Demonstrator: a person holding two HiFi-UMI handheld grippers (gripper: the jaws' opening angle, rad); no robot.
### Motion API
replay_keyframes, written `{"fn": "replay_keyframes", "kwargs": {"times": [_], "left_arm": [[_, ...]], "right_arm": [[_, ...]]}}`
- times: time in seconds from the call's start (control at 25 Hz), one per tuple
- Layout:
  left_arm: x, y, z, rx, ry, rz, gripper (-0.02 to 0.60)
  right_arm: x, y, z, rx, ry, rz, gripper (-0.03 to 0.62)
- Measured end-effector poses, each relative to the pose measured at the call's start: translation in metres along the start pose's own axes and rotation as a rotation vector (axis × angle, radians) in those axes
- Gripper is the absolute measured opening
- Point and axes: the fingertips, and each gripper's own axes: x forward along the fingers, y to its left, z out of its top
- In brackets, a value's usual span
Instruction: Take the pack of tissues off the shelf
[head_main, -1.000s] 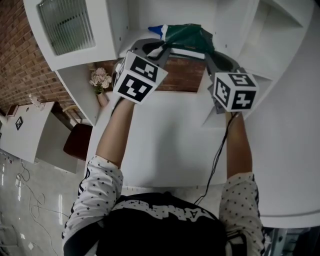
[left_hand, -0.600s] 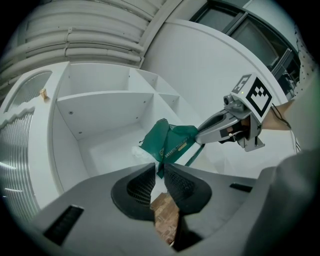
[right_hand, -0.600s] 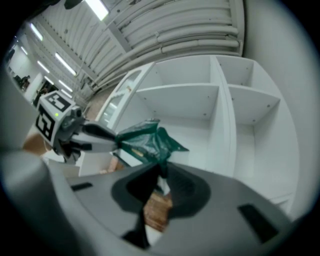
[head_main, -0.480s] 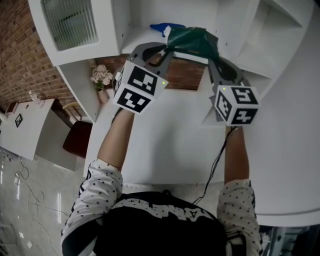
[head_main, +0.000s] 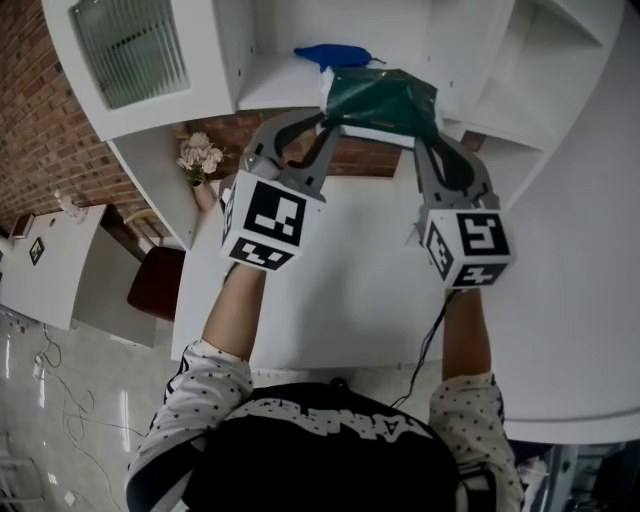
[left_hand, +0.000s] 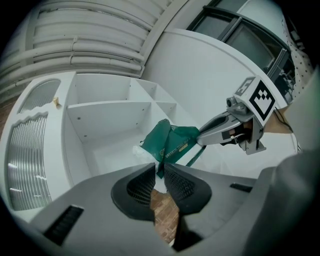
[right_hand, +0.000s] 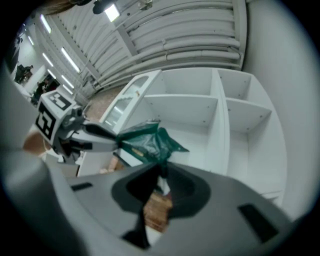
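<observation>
The pack of tissues (head_main: 378, 100), in dark green wrapping, hangs in the air just in front of the white shelf (head_main: 270, 90), carried between my two grippers. My left gripper (head_main: 322, 125) is shut on its left end, and my right gripper (head_main: 425, 135) is shut on its right end. In the left gripper view the pack (left_hand: 170, 142) runs from my own jaws (left_hand: 160, 167) across to the right gripper (left_hand: 235, 127). The right gripper view shows the wrapping (right_hand: 145, 142) pinched at my jaws (right_hand: 161, 167), with the left gripper (right_hand: 90, 132) at the far end.
A blue object (head_main: 335, 54) lies on the shelf behind the pack. Below the grippers is a white table (head_main: 340, 300). A bunch of pale flowers (head_main: 200, 155) stands in a lower shelf compartment at the left, in front of a brick wall (head_main: 40, 110).
Both grippers have drawn back toward the person, a little downward, carrying the pack away from the shelf. The blue object has stayed on the shelf and shows more fully.
</observation>
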Motion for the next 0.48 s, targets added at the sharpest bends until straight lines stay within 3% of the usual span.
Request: {"fn": "replay_keyframes", "kwargs": {"times": [0.48], "left_arm": [[-0.022, -0.025, -0.018, -0.046, -0.016, -0.016, 0.081]], "right_arm": [[-0.027, 0.020, -0.025, 0.024, 0.016, -0.025, 0.075]]}}
